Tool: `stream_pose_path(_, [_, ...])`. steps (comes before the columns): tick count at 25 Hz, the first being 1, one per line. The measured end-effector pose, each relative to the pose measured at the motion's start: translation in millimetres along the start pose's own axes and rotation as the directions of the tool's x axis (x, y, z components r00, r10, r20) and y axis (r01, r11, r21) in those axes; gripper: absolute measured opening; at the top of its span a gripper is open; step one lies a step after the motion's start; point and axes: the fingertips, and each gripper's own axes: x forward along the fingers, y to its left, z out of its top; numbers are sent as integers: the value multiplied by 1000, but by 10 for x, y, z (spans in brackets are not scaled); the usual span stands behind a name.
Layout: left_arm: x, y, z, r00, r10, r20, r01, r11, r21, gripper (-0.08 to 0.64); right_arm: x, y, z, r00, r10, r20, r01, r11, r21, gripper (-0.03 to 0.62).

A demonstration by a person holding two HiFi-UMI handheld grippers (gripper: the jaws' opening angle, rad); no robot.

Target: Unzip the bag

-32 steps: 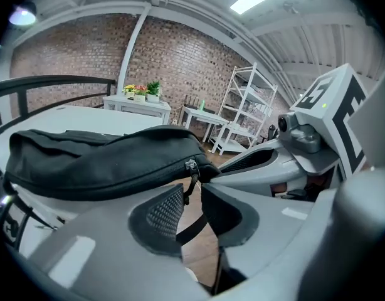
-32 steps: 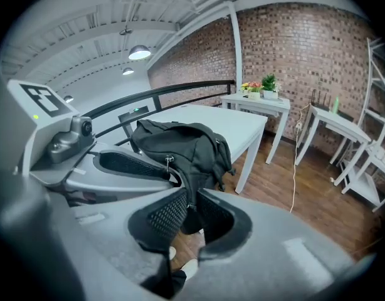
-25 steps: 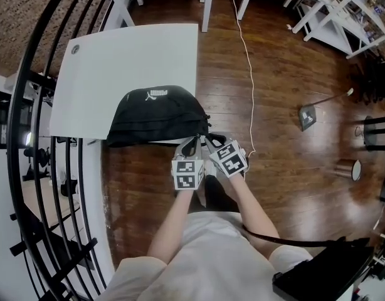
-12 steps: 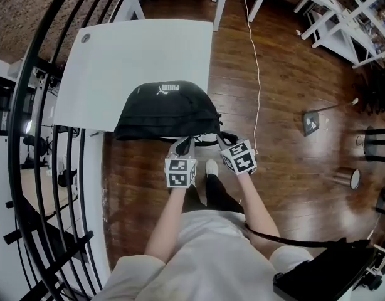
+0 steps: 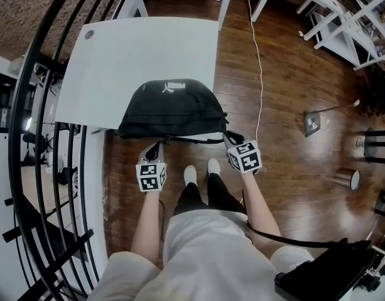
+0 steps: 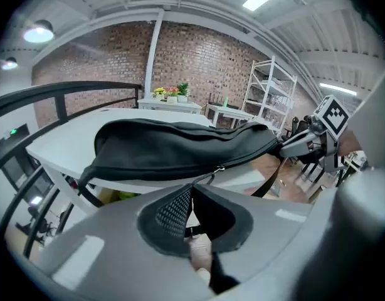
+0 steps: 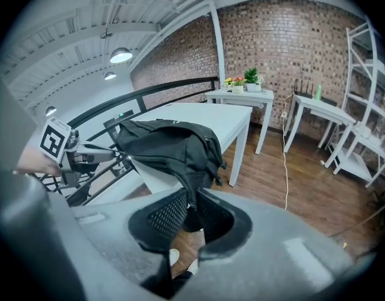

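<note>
Head view first: the bag (image 5: 170, 108) lies black and humped on the near edge of the white tabletop (image 5: 148, 49), and there's a gripper at each of its front corners. The left gripper (image 5: 156, 149) sits off the bag's near left corner, just clear of the tabletop edge and out over the wood floor (image 5: 286, 93). The right gripper (image 5: 230, 140) is tucked in at the bag's near right end.

Over to the left gripper view. The left gripper (image 6: 192, 190) has its jaws pressed together, with only the thin pull (image 6: 205, 179) pinched between the pads. That pull runs up taut to the slider (image 6: 221, 168), which sits partway along the bag's lower front edge. Whether the zip gapes behind it, I can't tell from here. On the far side the right gripper (image 6: 286, 145) shows up at the bag's tapered end, and a strap (image 6: 272, 182) hangs down below it.

Right gripper view now: the right gripper (image 7: 191, 202) is clamped on a fold of black fabric where the bag (image 7: 174, 146) narrows. The jaws are held a little apart by the cloth bunched between them. Beyond the bag, the left gripper (image 7: 114, 157) shows low at the far corner.
</note>
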Motion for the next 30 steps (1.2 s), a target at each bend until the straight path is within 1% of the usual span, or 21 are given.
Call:
stream_pose_path(3, [-99,414,-2,999,54,1,-54,998,24,21,15,-31,-12,1000,-16,1,16,1000,8,40])
stream_pose_path(5, [-166,746,43,994,110,8,-110,994,17,21,24,-70,-16,999,-34,3,34,999,14,40])
stream_pose_path(9, [-324,1433,90,974,225,2,-225,974,1,21,69,-180,-31,997,-75,3,74,996,44,40])
stream_pose_path(10, [-347,1563,76,971,239,-8,-239,971,1,21,90,-205,-45,996,-84,0,84,995,54,40])
stream_pose_path(12, [-350,1672,39,974,225,-25,-225,974,13,23,127,-232,-84,995,-103,-5,103,992,70,41])
stream_pose_path(14, [-327,1647,5,979,199,-34,-199,980,12,23,169,-240,-110,991,-131,3,130,988,79,41])
stream_pose_path(16, [-331,1596,-38,982,186,-26,-187,982,-30,25,205,-237,-117,987,-157,28,154,984,91,45])
stream_pose_path(18, [-391,1525,-131,983,183,-16,-184,981,-58,29,187,-213,-188,984,-176,33,172,980,97,61])
stream_pose_path(21, [-580,1392,-307,982,187,-11,-188,979,-74,81,-29,-155,-363,979,-204,24,201,974,101,67])
stream_pose_path(23, [-739,1319,-395,979,204,2,-203,975,-93,72,-242,-125,-424,975,-217,50,210,971,112,67])
stream_pose_path(25, [-874,1231,-459,976,216,27,-211,970,-119,72,-452,-90,-430,970,-222,99,208,969,134,67])
stream_pose_path(27, [-1018,1111,-494,973,222,59,-212,967,-141,58,-653,15,-397,963,-213,164,190,971,146,67])
stream_pose_path(29, [-1227,926,-497,970,221,101,-206,967,-147,35,-885,226,-358,953,-182,241,154,979,131,61])
stream_pose_path(30, [-1343,791,-466,968,213,129,-195,970,-142,24,-1026,349,-326,944,-164,285,136,984,117,39])
